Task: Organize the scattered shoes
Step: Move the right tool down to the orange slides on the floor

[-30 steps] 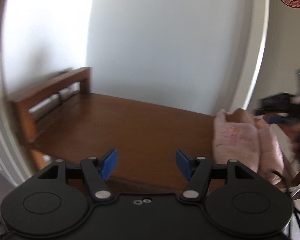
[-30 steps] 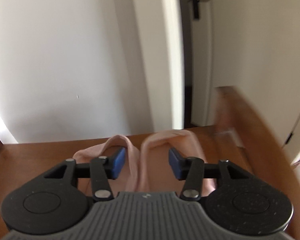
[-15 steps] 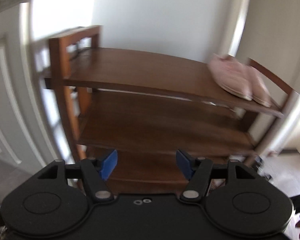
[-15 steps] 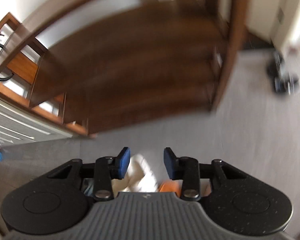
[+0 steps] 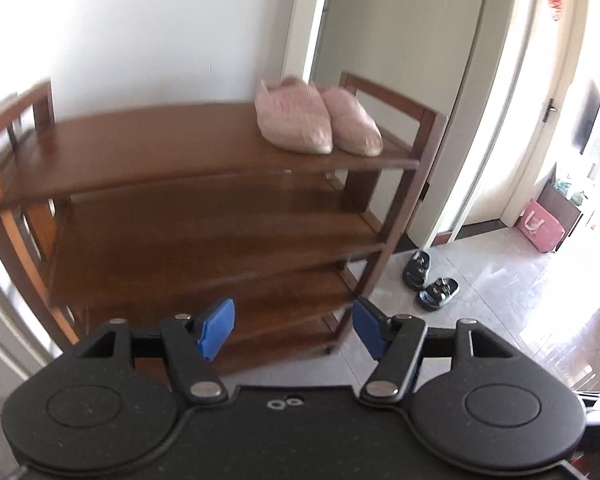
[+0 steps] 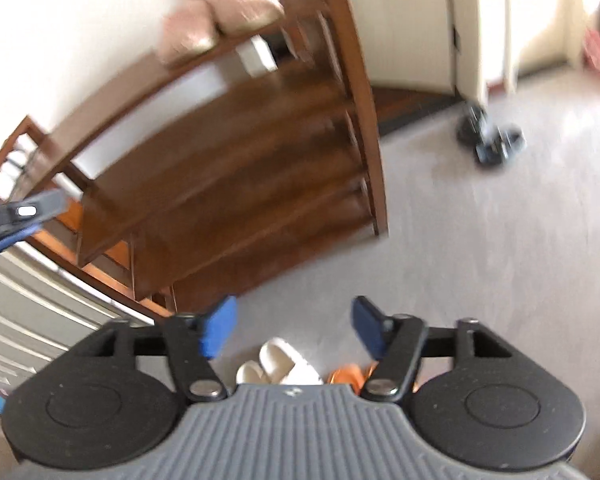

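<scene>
A second ago both cameras sat close over the top shelf; now each takes in the whole wooden shoe rack (image 5: 220, 216) from farther back. The pink slippers (image 5: 316, 120) sit side by side at the right end of its top shelf. The left gripper (image 5: 294, 328) stands apart and empty. The right gripper (image 6: 292, 326), earlier around the slippers, is opening over bare floor, nothing between its pads, with white slippers (image 6: 278, 364) and something orange low in the frame. Black sandals (image 5: 430, 278) lie on the floor right of the rack.

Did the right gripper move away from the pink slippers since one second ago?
Yes. The right gripper has drawn back and down from the pink slippers on the rack's top shelf, toward the floor.
</scene>
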A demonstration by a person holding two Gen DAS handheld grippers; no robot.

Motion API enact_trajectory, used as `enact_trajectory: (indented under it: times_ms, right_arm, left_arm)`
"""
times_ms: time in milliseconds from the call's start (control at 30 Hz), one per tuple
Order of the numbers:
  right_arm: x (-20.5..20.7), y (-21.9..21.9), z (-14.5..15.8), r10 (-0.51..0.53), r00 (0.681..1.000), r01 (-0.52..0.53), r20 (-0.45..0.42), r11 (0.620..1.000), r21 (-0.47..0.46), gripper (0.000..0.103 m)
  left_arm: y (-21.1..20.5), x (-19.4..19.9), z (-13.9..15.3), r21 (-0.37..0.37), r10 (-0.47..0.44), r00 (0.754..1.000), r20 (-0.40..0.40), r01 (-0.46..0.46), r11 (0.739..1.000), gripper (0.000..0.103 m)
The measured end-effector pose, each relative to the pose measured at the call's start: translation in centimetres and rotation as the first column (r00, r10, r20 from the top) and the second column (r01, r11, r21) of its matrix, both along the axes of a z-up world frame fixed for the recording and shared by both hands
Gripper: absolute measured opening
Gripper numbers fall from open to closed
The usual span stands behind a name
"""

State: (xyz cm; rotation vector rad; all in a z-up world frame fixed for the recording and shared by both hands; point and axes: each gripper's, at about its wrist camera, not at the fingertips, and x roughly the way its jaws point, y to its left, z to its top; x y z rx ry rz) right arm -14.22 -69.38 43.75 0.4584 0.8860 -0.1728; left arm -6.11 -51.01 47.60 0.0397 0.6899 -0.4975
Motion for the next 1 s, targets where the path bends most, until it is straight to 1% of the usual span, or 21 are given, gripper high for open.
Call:
enact_trajectory:
  times_ms: [67, 133, 167, 233, 333, 400, 433, 467, 500, 533, 600, 633, 667, 700, 733, 767, 833, 867, 900, 933, 1000]
  right_arm:
    - [-0.1, -0.8, -0.8, 0.036, 0.997, -0.035, -0.065, 0.999, 0.015, 0.081]
    - [-0.8, -2.7, -2.3, 0.057, 0.989, -0.049, -0.134, 0.997, 0.057, 0.081]
    - [-1.1, -3.4, -2.7, 0.064, 0.987, -0.054, -0.147, 0.996, 0.067, 0.081]
    - [-2.1, -5.9, -3.5, 0.061, 0.986, -0.054, -0.156, 0.998, 0.043, 0.081]
    - [-3.4, -8.7, -3.9, 0.061, 0.985, -0.066, -0.161, 0.997, -0.027, 0.081]
    - [-3.8, -10.1, -4.8, 0.078, 0.980, -0.088, -0.183, 0.995, -0.048, 0.079]
    - [-3.9, -10.7, -5.3, 0.087, 0.977, -0.100, -0.196, 0.993, -0.056, 0.074]
    - [-4.2, -11.1, -5.3, 0.094, 0.975, -0.107, -0.201, 0.993, -0.057, 0.061]
    - [-4.3, -11.5, -5.6, 0.114, 0.973, -0.127, -0.200, 0.991, -0.053, 0.055]
    - [-4.1, -11.8, -5.8, 0.130, 0.971, -0.144, -0.198, 0.988, -0.058, 0.052]
    - [-3.8, -11.9, -6.1, 0.144, 0.969, -0.163, -0.199, 0.983, -0.083, 0.051]
    - [-3.7, -12.0, -6.3, 0.134, 0.971, -0.154, -0.196, 0.984, -0.089, 0.050]
    - [-3.4, -12.0, -6.6, 0.124, 0.973, -0.142, -0.197, 0.986, -0.083, 0.047]
    - [-2.9, -12.1, -7.1, 0.116, 0.973, -0.133, -0.202, 0.988, -0.073, 0.047]
    - [-2.4, -11.9, -7.7, 0.112, 0.971, -0.130, -0.210, 0.989, -0.075, 0.042]
    - [-1.9, -11.5, -8.5, 0.108, 0.970, -0.129, -0.216, 0.988, -0.082, 0.036]
    - [-0.9, -10.4, -10.2, 0.096, 0.970, -0.118, -0.225, 0.989, -0.090, 0.030]
    - [-0.6, -9.9, -10.9, 0.089, 0.969, -0.111, -0.230, 0.990, -0.086, 0.022]
    - [-0.3, -9.0, -12.1, 0.084, 0.967, -0.104, -0.242, 0.992, -0.071, 0.021]
    - [0.1, -7.8, -13.6, 0.079, 0.963, -0.095, -0.257, 0.994, -0.052, 0.021]
    - [0.7, -5.4, -15.8, 0.076, 0.958, -0.086, -0.277, 0.996, -0.023, 0.020]
  left_arm:
    - [-2.0, -1.3, -0.5, 0.018, 0.003, 1.000, 0.019, -0.004, 1.000, 0.065]
    - [-3.0, -1.9, -0.7, 0.028, 0.015, 1.000, 0.018, -0.015, 0.999, 0.065]
    - [-4.2, -2.6, -0.9, 0.026, 0.033, 0.999, 0.007, -0.033, 0.999, 0.065]
    - [-6.2, -3.6, -1.3, 0.032, 0.058, 0.998, -0.006, -0.058, 0.998, 0.065]
    - [-7.5, -5.0, -2.1, 0.033, 0.089, 0.996, -0.023, -0.088, 0.996, 0.065]
    - [-7.9, -5.8, -2.8, 0.034, 0.101, 0.994, -0.042, -0.099, 0.995, 0.065]
    - [-8.3, -6.2, -3.3, 0.037, 0.107, 0.993, -0.048, -0.106, 0.994, 0.065]
    - [-8.4, -6.3, -3.3, 0.037, 0.109, 0.993, -0.048, -0.107, 0.994, 0.065]
    - [-8.5, -6.5, -3.8, 0.036, 0.113, 0.992, -0.051, -0.112, 0.993, 0.065]
    - [-8.5, -6.7, -4.3, 0.034, 0.118, 0.991, -0.055, -0.117, 0.993, 0.065]
    - [-8.0, -6.6, -5.4, 0.030, 0.133, 0.988, -0.074, -0.131, 0.991, 0.065]
    - [-7.6, -6.3, -5.9, 0.026, 0.135, 0.987, -0.088, -0.134, 0.991, 0.065]
    - [-7.7, -6.1, -6.1, 0.026, 0.136, 0.987, -0.089, -0.134, 0.991, 0.065]
    - [-6.8, -5.7, -7.1, 0.026, 0.129, 0.988, -0.088, -0.127, 0.992, 0.065]
    - [-5.9, -5.4, -8.1, 0.026, 0.123, 0.989, -0.087, -0.121, 0.992, 0.065]
    - [-5.0, -5.1, -8.9, 0.032, 0.120, 0.989, -0.083, -0.118, 0.993, 0.065]
    - [-2.9, -4.5, -10.8, 0.047, 0.130, 0.987, -0.096, -0.126, 0.991, 0.065]
    - [-1.8, -4.1, -11.7, 0.052, 0.137, 0.984, -0.110, -0.132, 0.990, 0.065]
    - [-1.1, -4.0, -12.3, 0.059, 0.145, 0.982, -0.117, -0.139, 0.989, 0.065]
    - [0.7, -3.7, -13.7, 0.078, 0.163, 0.977, -0.134, -0.153, 0.985, 0.065]
    - [3.0, -3.3, -15.5, 0.106, 0.180, 0.973, -0.145, -0.165, 0.980, 0.065]
